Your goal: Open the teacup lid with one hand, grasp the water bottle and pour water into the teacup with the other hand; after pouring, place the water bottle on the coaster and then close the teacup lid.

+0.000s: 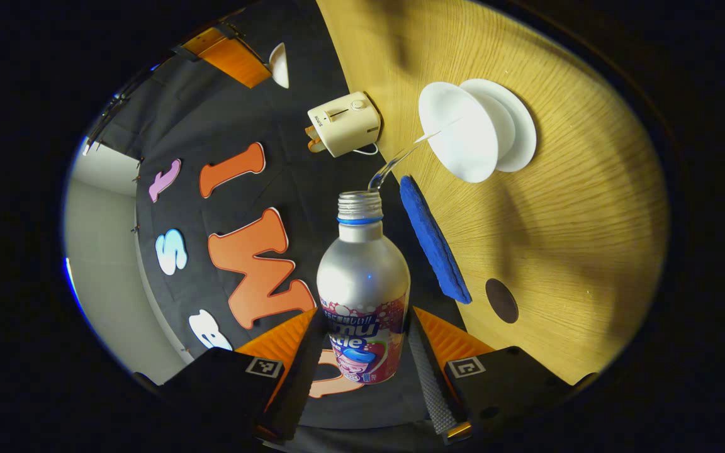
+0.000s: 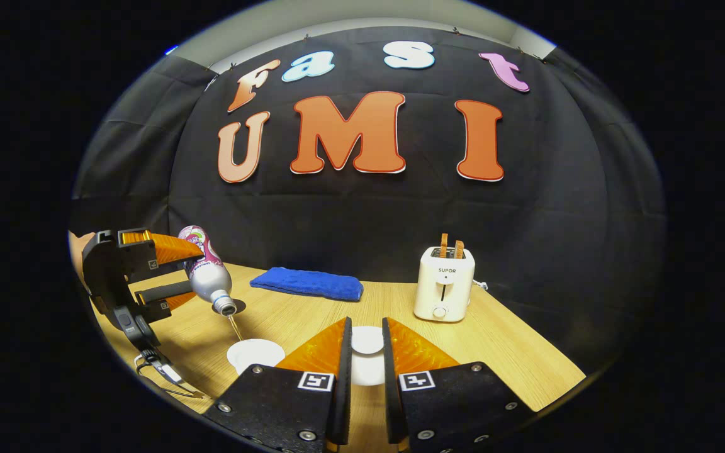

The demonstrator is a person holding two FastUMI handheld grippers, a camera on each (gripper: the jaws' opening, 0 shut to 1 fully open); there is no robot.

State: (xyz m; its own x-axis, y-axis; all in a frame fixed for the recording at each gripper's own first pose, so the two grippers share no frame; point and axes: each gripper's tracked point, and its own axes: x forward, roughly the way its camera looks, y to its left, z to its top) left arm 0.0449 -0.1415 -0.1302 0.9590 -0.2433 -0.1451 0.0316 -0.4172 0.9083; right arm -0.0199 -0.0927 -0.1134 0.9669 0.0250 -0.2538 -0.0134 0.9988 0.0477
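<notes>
I keep the left gripper (image 1: 362, 352) pinching the bottle (image 1: 362, 296) tipped so its stream lands in the cup (image 1: 460, 135), while the right gripper (image 2: 365, 352) clamps the lid (image 2: 367, 340) aside, clear of it.

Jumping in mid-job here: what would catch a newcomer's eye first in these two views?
The tilted water bottle, clamped in the left hand-held gripper, sends a thin stream of water into the white teacup on the wooden table. In the right gripper view, the right hand-held gripper holds the white lid just beside the teacup. Behind them lie a blue cloth and a cream toaster.
</notes>
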